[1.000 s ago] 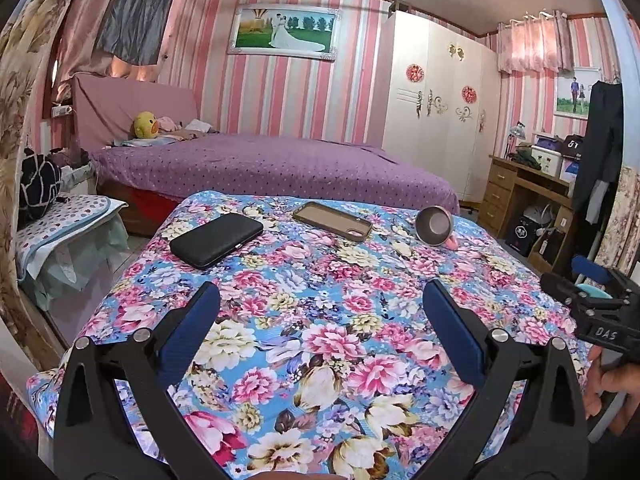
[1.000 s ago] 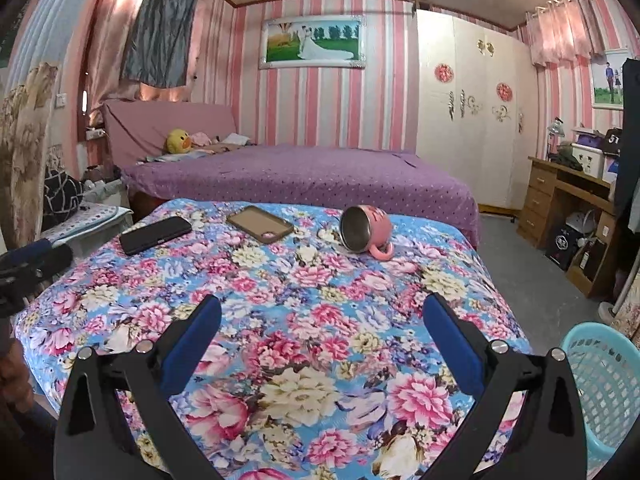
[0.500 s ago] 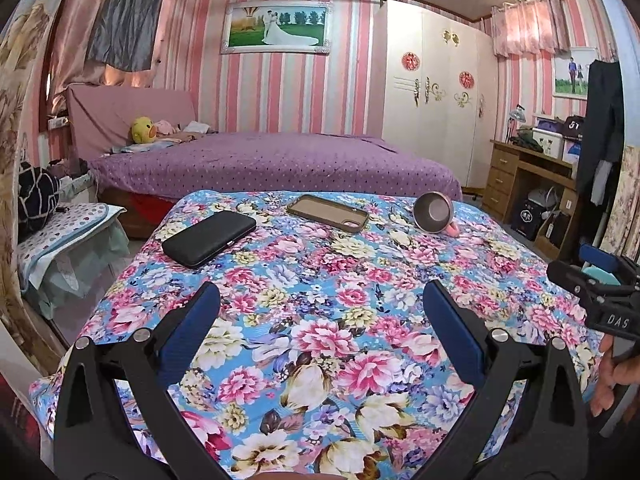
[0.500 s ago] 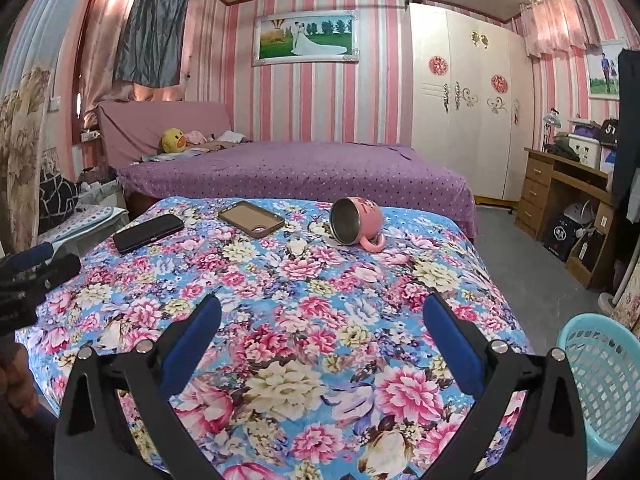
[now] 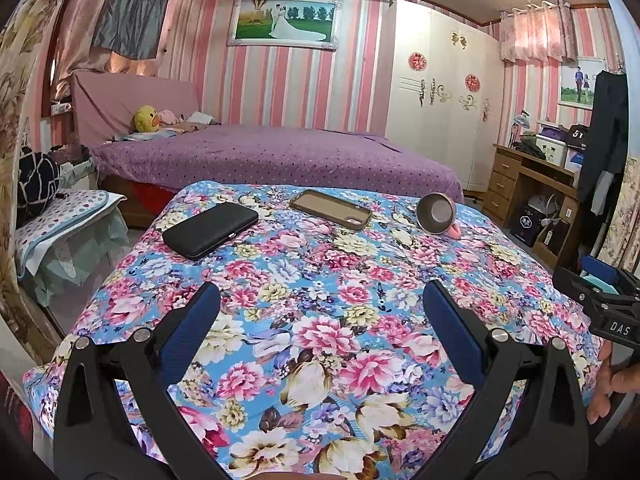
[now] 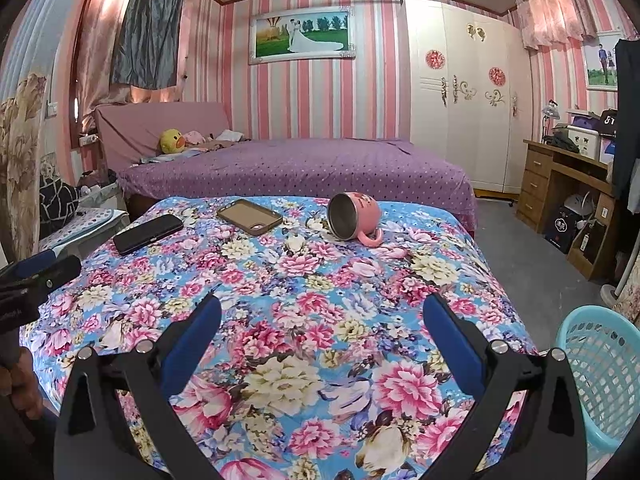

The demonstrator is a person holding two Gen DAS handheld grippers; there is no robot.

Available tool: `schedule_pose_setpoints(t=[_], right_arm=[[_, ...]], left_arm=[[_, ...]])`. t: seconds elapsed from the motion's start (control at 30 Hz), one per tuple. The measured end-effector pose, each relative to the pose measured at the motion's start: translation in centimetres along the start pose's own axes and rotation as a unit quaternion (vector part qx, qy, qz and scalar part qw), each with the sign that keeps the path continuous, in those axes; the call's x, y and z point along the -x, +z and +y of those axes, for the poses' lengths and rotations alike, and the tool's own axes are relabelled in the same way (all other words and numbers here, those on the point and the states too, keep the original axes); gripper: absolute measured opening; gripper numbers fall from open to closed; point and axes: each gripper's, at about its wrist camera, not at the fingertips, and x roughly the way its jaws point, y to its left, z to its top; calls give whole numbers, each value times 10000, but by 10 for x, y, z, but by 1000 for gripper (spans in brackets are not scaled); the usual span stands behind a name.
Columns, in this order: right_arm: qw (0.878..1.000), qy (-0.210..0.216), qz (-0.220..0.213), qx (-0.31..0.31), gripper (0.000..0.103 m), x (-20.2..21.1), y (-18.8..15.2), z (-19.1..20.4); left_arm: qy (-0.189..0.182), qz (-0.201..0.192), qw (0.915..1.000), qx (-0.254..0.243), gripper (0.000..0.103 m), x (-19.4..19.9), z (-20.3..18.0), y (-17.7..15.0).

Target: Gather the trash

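A flowered cloth covers the table (image 5: 320, 280). On its far part lie a black case (image 5: 210, 230), a brown phone case (image 5: 330, 210) and a pink mug (image 6: 354, 218) tipped on its side. A small pale crumpled scrap (image 6: 295, 243) lies in front of the mug. A light blue basket (image 6: 600, 372) stands on the floor at the table's right. My left gripper (image 5: 320, 316) is open and empty over the table's near edge. My right gripper (image 6: 320, 320) is open and empty too, near the right side.
A purple bed (image 6: 300, 164) stands behind the table. A white wardrobe (image 6: 460, 92) and a wooden desk (image 6: 568, 196) line the right wall. A low stool with a patterned cushion (image 5: 60, 216) stands at the left.
Both grippers have risen and pulled back a little, so more of the table shows. Both stay open and empty.
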Motion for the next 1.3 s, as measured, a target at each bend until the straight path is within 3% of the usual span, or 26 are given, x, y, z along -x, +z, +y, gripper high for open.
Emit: schedule_pose_setpoints(t=[1.3], right_arm=[[10000, -7, 47, 12, 98, 2, 0, 0]], left_arm=[[59, 21, 10000, 42, 98, 1, 1, 0]])
